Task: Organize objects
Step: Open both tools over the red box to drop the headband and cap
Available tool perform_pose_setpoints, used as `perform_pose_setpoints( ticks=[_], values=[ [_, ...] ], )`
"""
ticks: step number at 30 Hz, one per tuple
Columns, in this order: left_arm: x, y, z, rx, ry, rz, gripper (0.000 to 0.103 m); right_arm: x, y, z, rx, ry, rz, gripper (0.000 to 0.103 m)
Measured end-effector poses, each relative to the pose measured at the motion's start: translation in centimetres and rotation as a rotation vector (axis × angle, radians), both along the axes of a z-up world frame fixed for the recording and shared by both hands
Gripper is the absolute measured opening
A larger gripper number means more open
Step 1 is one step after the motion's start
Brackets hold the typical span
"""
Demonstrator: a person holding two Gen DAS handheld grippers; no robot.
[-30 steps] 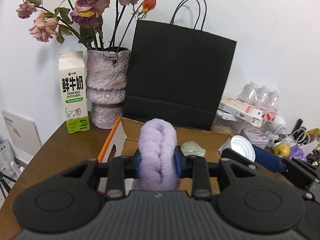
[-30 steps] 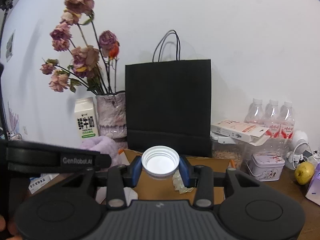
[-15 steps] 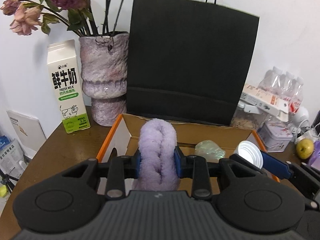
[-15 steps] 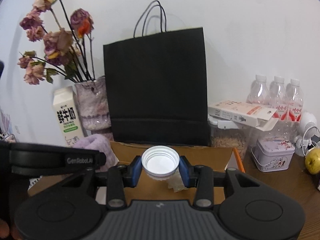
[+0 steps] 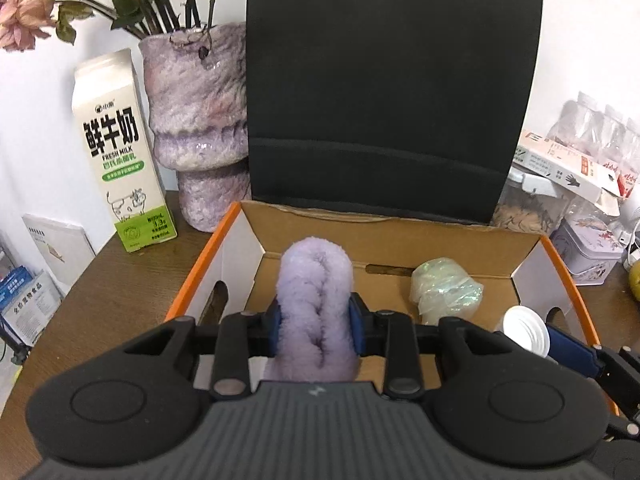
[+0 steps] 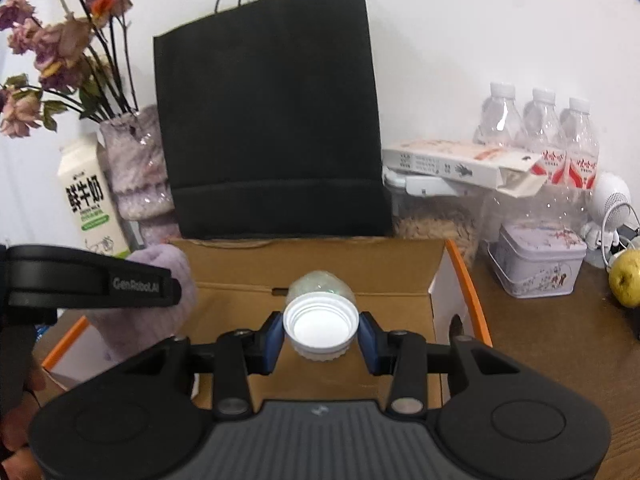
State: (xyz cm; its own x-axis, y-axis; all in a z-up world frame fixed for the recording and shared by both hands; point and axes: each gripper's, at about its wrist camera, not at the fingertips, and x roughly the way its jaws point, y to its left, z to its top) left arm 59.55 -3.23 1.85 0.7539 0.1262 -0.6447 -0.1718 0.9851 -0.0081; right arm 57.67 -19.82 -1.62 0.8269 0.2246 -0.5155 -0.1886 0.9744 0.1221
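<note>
My left gripper (image 5: 316, 328) holds a fluffy lilac braided piece (image 5: 316, 292) upright over the left half of an open cardboard box (image 5: 240, 248) with orange edges. Its jaws are opening, though the blue pads still press the fluff. My right gripper (image 6: 320, 336) is shut on a white screw cap (image 6: 320, 326) above the box's right half (image 6: 436, 304). A crumpled iridescent wrapper (image 5: 444, 288) lies inside the box near its back wall. The cap (image 5: 524, 330) also shows at the right of the left wrist view. The lilac piece (image 6: 160, 320) shows at the left of the right wrist view.
A black paper bag (image 5: 384, 92) stands right behind the box. A lilac vase (image 5: 196, 120) of dried roses and a milk carton (image 5: 120, 152) are at the back left. Water bottles (image 6: 536, 128), a flat carton, an oat jar, a tin (image 6: 536, 264) and a yellow fruit (image 6: 626, 278) crowd the right.
Both grippers have come forward and down toward the box, which now fills more of each view. The lilac piece and the cap stay in their jaws.
</note>
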Motion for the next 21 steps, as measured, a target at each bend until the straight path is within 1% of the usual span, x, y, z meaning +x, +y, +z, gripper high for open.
perform_pose_setpoints(
  ticks=[1,3,4,5,6,7,9,11,12,15,21],
  values=[
    [0.0,0.2,-0.1,-0.007,0.001,0.010,0.042,0.1,-0.1,-0.2,0.002,0.009,-0.004,0.039],
    [-0.2,0.5,-0.1,-0.008,-0.006,0.026,0.062,0.3,-0.3,-0.3,0.002,0.023,-0.013,0.041],
    [-0.5,0.7,0.0,-0.003,-0.019,0.027,0.069,0.5,-0.4,-0.5,0.001,0.031,-0.018,0.051],
    [-0.7,0.8,0.1,0.005,-0.039,0.029,0.085,0.5,-0.4,-0.6,0.001,0.036,-0.021,0.059],
    [-1.0,0.9,0.3,0.013,-0.060,0.034,0.100,0.6,-0.4,-0.7,0.003,0.039,-0.025,0.076],
    [-1.2,1.0,0.5,0.023,-0.082,0.041,0.103,0.7,-0.5,-0.7,0.006,0.042,-0.027,0.088],
    [-1.5,1.0,0.7,0.033,-0.108,0.047,0.103,0.6,-0.5,-0.8,0.008,0.044,-0.032,0.092],
    [-1.6,1.2,0.8,0.026,-0.105,0.047,0.103,0.6,-0.6,-0.7,0.003,0.044,-0.044,0.097],
    [-1.6,1.3,0.8,0.024,-0.104,0.047,0.103,0.7,-0.6,-0.7,0.001,0.045,-0.047,0.103],
    [-1.8,1.5,0.9,0.020,-0.114,0.046,0.103,0.5,-0.6,-0.5,0.002,0.043,-0.042,0.103],
    [-3.0,1.8,1.6,-0.023,-0.142,0.041,0.103,-0.4,-0.7,0.4,0.020,0.013,-0.030,0.103]
  ],
)
